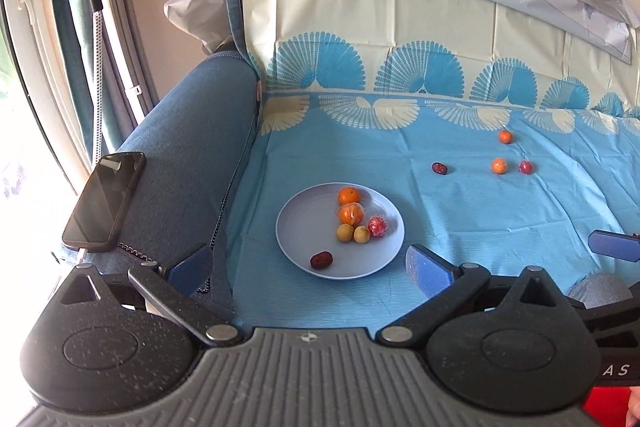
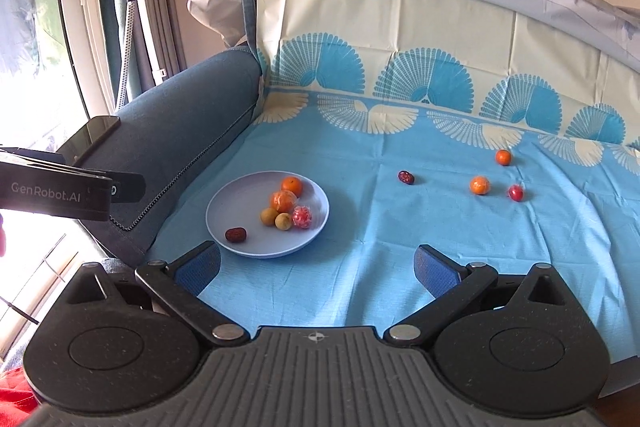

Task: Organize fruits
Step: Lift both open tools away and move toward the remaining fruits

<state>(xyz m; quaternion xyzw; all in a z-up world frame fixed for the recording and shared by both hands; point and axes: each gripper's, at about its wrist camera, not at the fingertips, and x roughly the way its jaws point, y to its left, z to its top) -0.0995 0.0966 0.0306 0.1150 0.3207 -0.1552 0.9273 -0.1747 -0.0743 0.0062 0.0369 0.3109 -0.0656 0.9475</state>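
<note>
A sofa seat draped in a blue patterned cloth (image 2: pixel 360 227) carries everything, with the plate (image 2: pixel 224 205) taken here as the landmark. To the left of the plate the blue armrest (image 1: pixel 192 131) is seen, and on it a dark phone (image 1: pixel 105 201) is laid. On the plate two oranges, two small yellow fruits, a red wrapped fruit and a dark date are already gathered. Well to the right of the plate, and farther back, four loose fruits are left on the cloth: a dark date (image 2: pixel 406 177) nearest the plate, then an orange (image 2: pixel 479 185), a small red fruit (image 2: pixel 516 192) just beside it, and a second orange (image 2: pixel 503 157) farthest from the plate. The left gripper (image 1: pixel 308 265) is held wide apart and empty just in front of the plate; the right gripper (image 2: pixel 316 267) is likewise spread wide with nothing held, to the right of the plate's near rim. The step in hand is judged to be fetching a loose fruit. The right gripper is better placed for it, and the date should probably be taken first. A straight descent, with the fingers straddling the fruit before closing, is advised, since round fruit may roll on soft cloth. Light pressure is recommended, and an open spot on the plate should be chosen for release.
</note>
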